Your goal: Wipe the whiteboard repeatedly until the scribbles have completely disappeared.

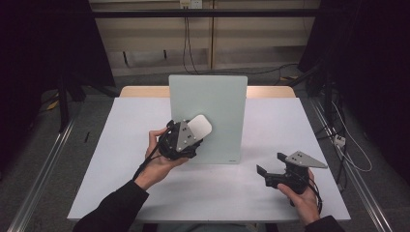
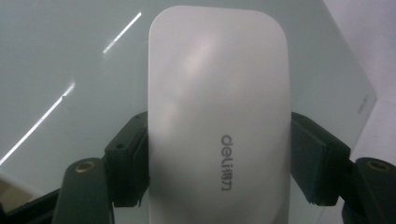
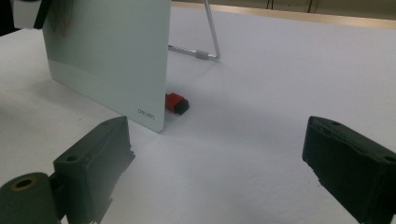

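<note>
A pale glass writing board (image 1: 208,106) stands upright on a wire stand in the middle of the white table (image 1: 145,193). My left gripper (image 1: 192,135) is shut on a white oblong eraser (image 1: 199,126) marked "deli" and holds it flat against the board's lower left face. In the left gripper view the eraser (image 2: 217,116) sits between both black jaws of that gripper (image 2: 219,158), with the board (image 2: 70,56) behind it. My right gripper (image 1: 271,163) is held low over the table's front right, open, with nothing between its jaws (image 3: 219,154).
A small red and black object (image 3: 176,102) lies on the table just behind the board's (image 3: 112,56) lower right corner. The board's metal wire stand (image 3: 211,37) reaches back behind it. Dark floor, rails and cables surround the table.
</note>
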`<state>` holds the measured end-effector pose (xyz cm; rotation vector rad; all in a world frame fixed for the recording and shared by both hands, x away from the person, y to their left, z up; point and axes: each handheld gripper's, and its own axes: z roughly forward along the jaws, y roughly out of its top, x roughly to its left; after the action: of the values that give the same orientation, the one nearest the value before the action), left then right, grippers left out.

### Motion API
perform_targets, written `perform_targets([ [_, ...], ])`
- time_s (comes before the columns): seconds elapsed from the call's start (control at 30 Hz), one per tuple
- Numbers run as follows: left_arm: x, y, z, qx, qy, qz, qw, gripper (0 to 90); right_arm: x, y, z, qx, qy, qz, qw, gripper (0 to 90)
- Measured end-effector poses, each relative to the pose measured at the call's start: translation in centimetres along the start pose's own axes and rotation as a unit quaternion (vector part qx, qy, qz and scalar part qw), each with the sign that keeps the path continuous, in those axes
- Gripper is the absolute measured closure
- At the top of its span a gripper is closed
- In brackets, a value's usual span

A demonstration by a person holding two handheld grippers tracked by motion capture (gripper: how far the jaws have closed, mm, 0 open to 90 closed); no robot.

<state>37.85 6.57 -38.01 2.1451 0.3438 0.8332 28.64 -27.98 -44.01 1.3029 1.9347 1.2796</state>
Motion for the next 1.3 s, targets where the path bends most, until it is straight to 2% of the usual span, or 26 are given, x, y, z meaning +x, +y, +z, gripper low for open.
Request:
perform_targets([
  [0.47,-3.2,-1.5,1.3,0.025,-0.037,0.023,0.9987,30.4,0.0,0.0,0.0,0.0,-0.001,0.001,1.0,7.7],
  [0.6,-3.7,-1.8,1.5,0.03,-0.047,0.026,0.9981,30.4,0.0,0.0,0.0,0.0,0.0,0.0,1.0,7.7],
  [0.7,-3.4,-1.8,1.4,0.031,-0.048,0.026,0.998,30.4,0.0,0.0,0.0,-0.001,0.0,0.0,1.0,7.7],
  [0.8,-2.5,-1.6,0.9,0.021,-0.04,0.011,0.9989,30.4,0.0,0.0,0.0,-0.001,0.0,0.0,1.0,7.7],
  [0.97,-0.5,-1.3,-0.2,0.015,-0.014,-0.002,0.9998,30.4,0.0,0.0,-0.1,-0.001,0.0,0.0,1.0,7.7],
  [1.17,1.6,-1.0,-1.2,-0.002,0.015,-0.034,0.9993,30.4,0.0,0.0,0.0,-0.001,0.0,0.001,1.0,7.7],
  [1.23,2.1,-0.9,-1.5,-0.003,0.024,-0.036,0.9991,30.4,0.0,0.0,0.0,-0.001,0.0,0.0,1.0,7.7],
  [1.3,2.0,-1.0,-1.5,-0.002,0.027,-0.032,0.9991,30.4,0.0,0.0,0.0,0.0,0.0,0.001,1.0,7.7],
])
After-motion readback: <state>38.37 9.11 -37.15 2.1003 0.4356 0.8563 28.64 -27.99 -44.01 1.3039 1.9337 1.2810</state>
